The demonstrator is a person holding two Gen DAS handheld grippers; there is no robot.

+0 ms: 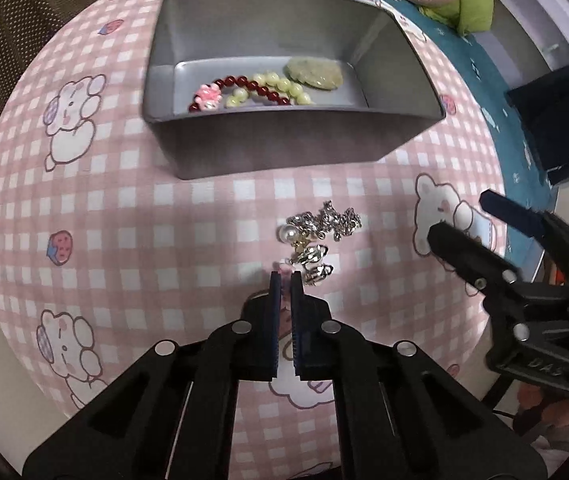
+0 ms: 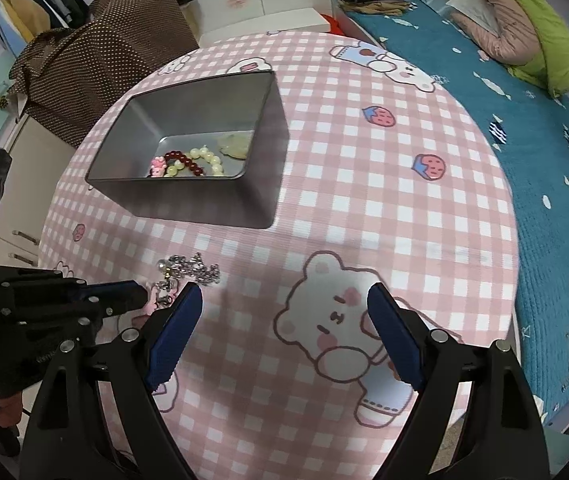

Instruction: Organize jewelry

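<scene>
While my left tool [image 1: 283, 276] is pinched nearly closed on what looks like a small pink charm at the near edge of the jewelry pile [image 1: 318, 240] on the desk [image 1: 124, 220], my right tool [image 2: 284, 300] hangs spread wide, holding nothing. Beyond sits the metal box [image 1: 284, 148] with bead bracelets [image 1: 260, 90] inside. I judge these chains light, limp and tangle-prone, the pearl [image 1: 287, 233] slippery, so a firm charm or clasp is the best hold.

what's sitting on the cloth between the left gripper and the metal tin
A small heap of jewelry: a pearl, silver chain and clip earrings. It lies just past the left gripper, short of the tin; clearest in the left wrist view.
</scene>
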